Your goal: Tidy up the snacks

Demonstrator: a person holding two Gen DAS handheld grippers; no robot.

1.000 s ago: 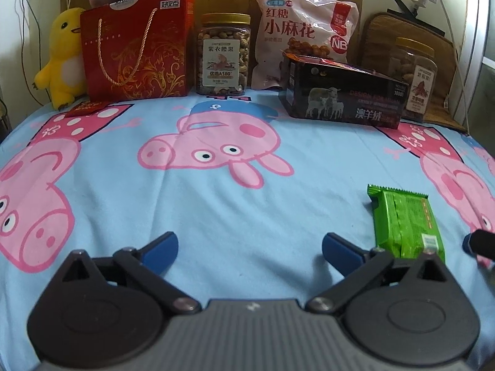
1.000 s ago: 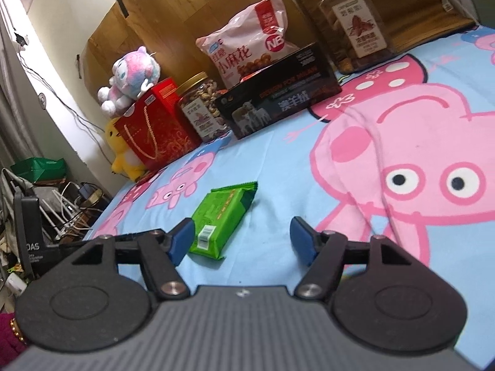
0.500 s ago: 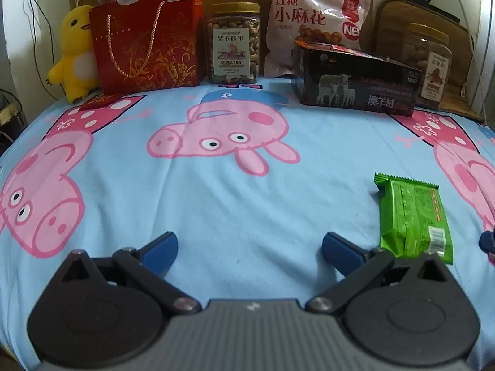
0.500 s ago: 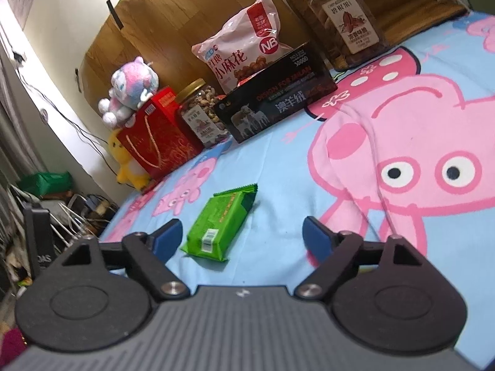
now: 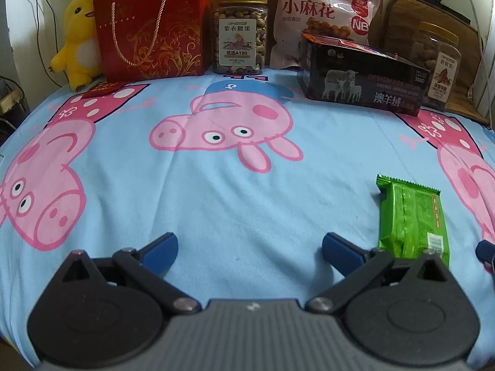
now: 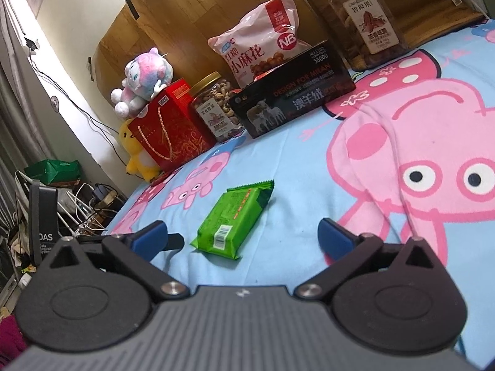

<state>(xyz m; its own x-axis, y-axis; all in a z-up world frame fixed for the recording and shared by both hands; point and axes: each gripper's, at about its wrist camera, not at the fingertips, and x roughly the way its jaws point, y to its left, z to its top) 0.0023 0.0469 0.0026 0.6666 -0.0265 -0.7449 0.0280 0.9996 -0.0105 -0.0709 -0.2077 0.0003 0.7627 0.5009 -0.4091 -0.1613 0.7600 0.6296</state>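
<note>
A green snack packet [image 5: 413, 221] lies flat on the blue cartoon-pig sheet [image 5: 235, 191]; it also shows in the right wrist view [image 6: 235, 219]. My left gripper [image 5: 249, 247] is open and empty, with the packet just beyond its right finger. My right gripper [image 6: 243, 236] is open and empty, low over the sheet, with the packet's near end between its fingers. Its blue fingertip [image 5: 485, 249] shows at the right edge of the left wrist view.
Along the back stand a red gift bag [image 5: 151, 27], a nut jar [image 5: 239, 34], a pink snack bag [image 5: 324, 15], a dark box [image 5: 362, 83] and a second jar [image 5: 441, 65]. A yellow plush duck [image 5: 77, 40] sits at far left. The bed's left edge drops to floor clutter [image 6: 46, 204].
My right gripper has moved toward the green packet, whose near end now lies between its fingers. My left gripper has shifted slightly forward and stays open.
</note>
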